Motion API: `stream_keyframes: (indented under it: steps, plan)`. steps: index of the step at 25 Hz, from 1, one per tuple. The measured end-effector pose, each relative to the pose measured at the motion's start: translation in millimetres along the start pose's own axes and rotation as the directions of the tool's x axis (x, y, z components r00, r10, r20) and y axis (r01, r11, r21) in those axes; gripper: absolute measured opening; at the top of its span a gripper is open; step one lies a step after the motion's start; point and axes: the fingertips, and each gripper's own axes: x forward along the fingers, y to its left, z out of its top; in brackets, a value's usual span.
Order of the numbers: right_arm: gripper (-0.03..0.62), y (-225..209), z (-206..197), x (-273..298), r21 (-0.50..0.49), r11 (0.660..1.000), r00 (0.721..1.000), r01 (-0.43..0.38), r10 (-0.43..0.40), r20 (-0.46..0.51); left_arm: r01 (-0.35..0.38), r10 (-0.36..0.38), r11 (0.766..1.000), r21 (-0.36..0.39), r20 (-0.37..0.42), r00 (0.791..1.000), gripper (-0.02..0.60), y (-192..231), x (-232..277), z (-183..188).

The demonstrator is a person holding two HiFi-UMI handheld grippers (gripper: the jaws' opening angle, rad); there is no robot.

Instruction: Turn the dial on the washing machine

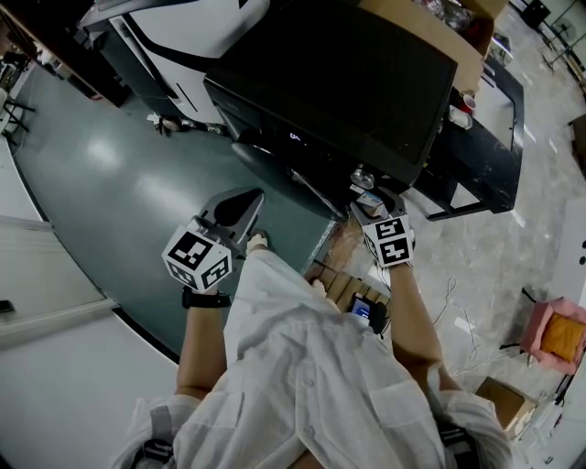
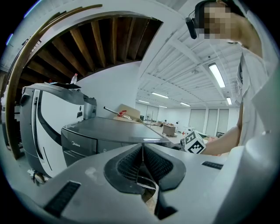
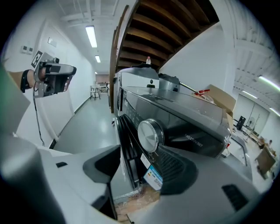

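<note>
The dark grey washing machine (image 1: 330, 82) stands in front of me, seen from above in the head view. Its round silver dial (image 3: 150, 135) sits on the front panel above the door (image 3: 126, 144). My right gripper (image 3: 136, 171) is open and close to the front, with the dial just beyond and slightly above its fingertips, apart from both pads. In the head view the right gripper (image 1: 371, 201) is right below the dial (image 1: 363, 177). My left gripper (image 1: 245, 203) hangs to the left of the machine, shut on nothing (image 2: 142, 151).
A white appliance (image 1: 183, 37) stands to the left of the washer. A cardboard box (image 1: 430, 27) lies behind it. A low black stand (image 1: 476, 156) is on the right, a wooden pallet (image 1: 339, 284) at my feet, a pink seat (image 1: 558, 334) further right.
</note>
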Motion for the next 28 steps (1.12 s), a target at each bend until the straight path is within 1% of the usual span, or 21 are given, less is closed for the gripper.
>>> stream_keyframes:
  steps: [2, 4, 6, 8, 10, 13, 15, 16, 19, 25, 28]
  plan:
    - [0.268, 0, 0, -1, -0.006, 1.0, 1.0, -0.001, 0.001, 0.0, -0.001, 0.001, 1.0, 0.002, -0.001, 1.0, 0.017, 0, 1, 1]
    - [0.248, -4, 4, -6, -0.033, 0.999, 1.0, 0.018, -0.017, 0.008, -0.003, 0.003, 1.0, 0.002, -0.001, 1.0, 0.017, 0, 0, 1]
    - [0.247, -6, 20, -14, -0.066, 0.997, 0.998, 0.04, -0.036, 0.05, -0.007, 0.007, 1.0, 0.003, 0.0, 1.0, 0.017, 1, -1, 2]
    - [0.242, -2, 43, -17, -0.108, 0.994, 0.994, 0.029, -0.017, 0.105, -0.012, 0.012, 1.0, 0.004, 0.002, 1.0, 0.017, 2, -2, 3]
    - [0.242, 7, 59, -12, -0.17, 0.985, 0.991, 0.003, 0.019, 0.129, -0.016, 0.016, 1.0, 0.002, 0.004, 1.0, 0.017, 2, -2, 3]
    - [0.245, 17, 60, 6, -0.28, 0.96, 0.996, -0.02, 0.045, 0.083, -0.014, 0.014, 1.0, 0.004, 0.003, 1.0, 0.017, -1, -2, 1]
    - [0.247, 18, 54, 14, -0.331, 0.943, 0.998, -0.011, 0.03, 0.051, -0.016, 0.016, 1.0, 0.006, 0.002, 1.0, 0.017, -2, -2, 1]
    - [0.238, 17, 52, 14, -0.344, 0.939, 0.998, -0.001, 0.02, 0.052, -0.02, 0.02, 1.0, 0.005, 0.001, 1.0, 0.017, -2, -3, 1]
    - [0.252, 14, 47, 6, -0.334, 0.942, 0.998, 0.021, 0.001, 0.067, -0.032, 0.032, 0.999, 0.003, 0.002, 1.0, 0.017, 0, -7, 1]
    - [0.255, 3, 29, -6, -0.243, 0.97, 0.998, 0.018, -0.005, 0.055, -0.021, 0.021, 1.0, 0.006, -0.002, 1.0, 0.017, -6, -2, 1]
    - [0.271, 3, 20, -8, -0.193, 0.981, 0.999, 0.015, -0.006, 0.047, -0.014, 0.014, 1.0, 0.007, -0.008, 1.0, 0.017, -11, 0, 2]
